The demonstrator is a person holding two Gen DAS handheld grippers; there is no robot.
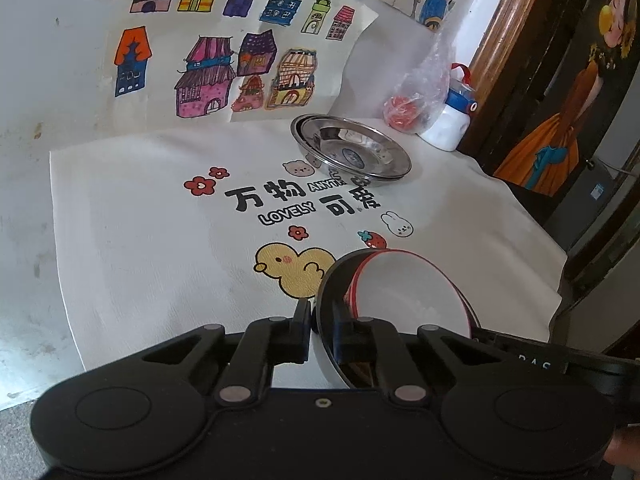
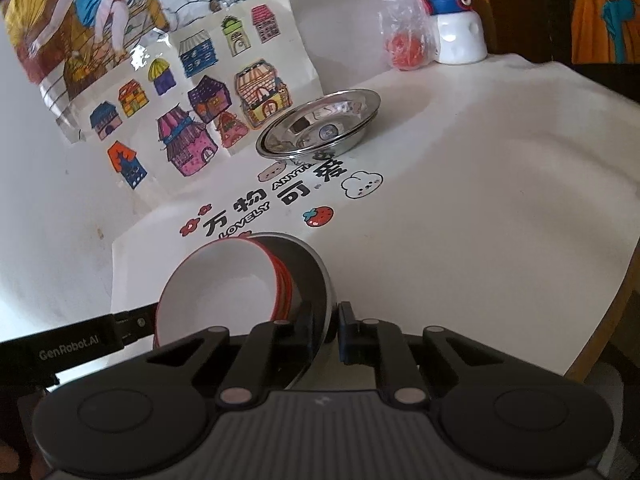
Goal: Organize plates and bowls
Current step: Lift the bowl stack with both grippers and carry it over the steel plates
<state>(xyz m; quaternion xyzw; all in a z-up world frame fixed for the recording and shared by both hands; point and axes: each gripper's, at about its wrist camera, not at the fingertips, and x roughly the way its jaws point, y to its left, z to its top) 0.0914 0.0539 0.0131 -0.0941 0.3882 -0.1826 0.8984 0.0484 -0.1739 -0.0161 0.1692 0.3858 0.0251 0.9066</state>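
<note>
Holding a nested pair of bowls low over the front of the counter (image 1: 132,240) with both claws. The steel bowl (image 2: 308,276) is tipped on edge, the red-rimmed white bowl (image 2: 224,284) sitting inside it. I'm seeing the left claw (image 1: 322,330) clamped on the steel rim, and the right claw (image 2: 326,330) pinching the same bowl's wall from the other side. Stacked steel plates (image 1: 352,150) are sitting well apart at the back, near a bagged red item (image 1: 416,100) and a bottle (image 2: 456,28). My read: I'm mid-stacking; next I'm needing to level the pair and set it down flat without the inner bowl sliding out.
</note>
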